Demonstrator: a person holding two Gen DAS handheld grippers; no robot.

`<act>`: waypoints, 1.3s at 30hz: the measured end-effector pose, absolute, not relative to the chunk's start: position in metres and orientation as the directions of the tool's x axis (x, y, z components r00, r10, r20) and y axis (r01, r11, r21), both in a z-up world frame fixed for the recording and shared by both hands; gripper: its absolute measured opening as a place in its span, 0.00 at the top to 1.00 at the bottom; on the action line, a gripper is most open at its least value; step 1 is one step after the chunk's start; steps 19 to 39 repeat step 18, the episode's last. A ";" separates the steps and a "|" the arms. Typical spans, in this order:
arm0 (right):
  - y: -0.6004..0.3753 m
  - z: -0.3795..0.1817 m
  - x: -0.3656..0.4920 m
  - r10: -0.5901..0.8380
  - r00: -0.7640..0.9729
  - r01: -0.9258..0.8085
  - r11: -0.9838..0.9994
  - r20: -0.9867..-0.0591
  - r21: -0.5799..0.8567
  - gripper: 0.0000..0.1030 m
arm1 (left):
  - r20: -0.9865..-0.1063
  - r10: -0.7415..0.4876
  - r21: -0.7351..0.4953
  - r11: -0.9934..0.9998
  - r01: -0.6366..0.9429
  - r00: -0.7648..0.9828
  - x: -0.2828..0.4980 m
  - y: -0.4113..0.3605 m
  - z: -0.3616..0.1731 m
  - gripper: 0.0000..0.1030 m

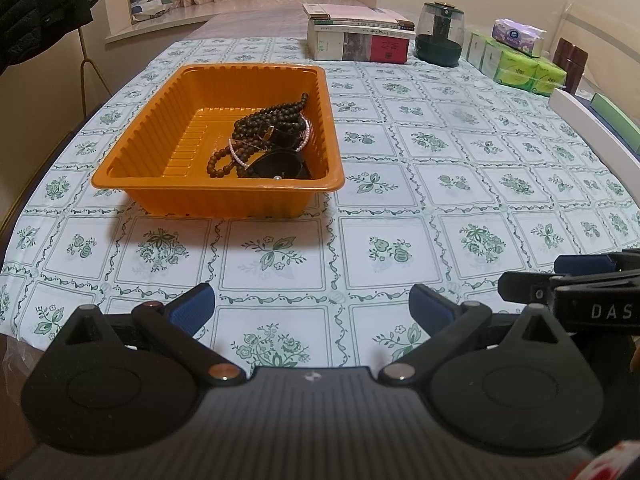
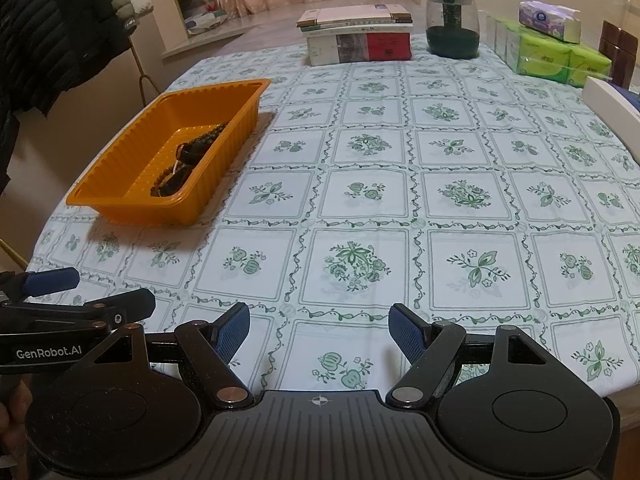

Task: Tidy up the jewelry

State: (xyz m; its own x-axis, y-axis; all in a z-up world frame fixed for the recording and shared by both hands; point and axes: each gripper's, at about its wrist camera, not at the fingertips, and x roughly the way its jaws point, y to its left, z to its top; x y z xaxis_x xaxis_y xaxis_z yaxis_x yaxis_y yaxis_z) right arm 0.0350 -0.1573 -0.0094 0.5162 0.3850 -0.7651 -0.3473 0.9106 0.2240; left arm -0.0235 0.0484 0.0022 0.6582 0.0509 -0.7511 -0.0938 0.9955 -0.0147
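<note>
An orange plastic tray stands on the tablecloth at the left; it also shows in the right wrist view. In its right part lies a heap of jewelry: dark bead strands, a thin pink bracelet and a black piece. The heap shows partly in the right wrist view. My left gripper is open and empty, low over the table's near edge, well short of the tray. My right gripper is open and empty, to the right of the left one, which shows at the left edge.
At the far end stand stacked books, a dark green glass jar, green tissue packs with a purple pack on top, and a brown box. A white and green box lies at the right. Black jackets hang left.
</note>
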 end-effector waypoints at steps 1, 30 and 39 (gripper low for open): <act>-0.157 -0.009 0.035 0.385 0.516 -0.348 0.910 -0.765 0.224 0.26 | -0.751 0.051 -0.015 0.996 -0.093 0.658 -0.024 0.048 0.002 0.00; -0.155 -0.007 0.034 0.388 0.518 -0.351 0.909 -0.762 0.224 0.26 | -0.734 0.058 -0.011 0.995 -0.096 0.677 -0.028 0.049 0.004 0.00; -0.155 -0.007 0.034 0.388 0.518 -0.351 0.909 -0.762 0.224 0.26 | -0.734 0.058 -0.011 0.995 -0.096 0.677 -0.028 0.049 0.004 0.00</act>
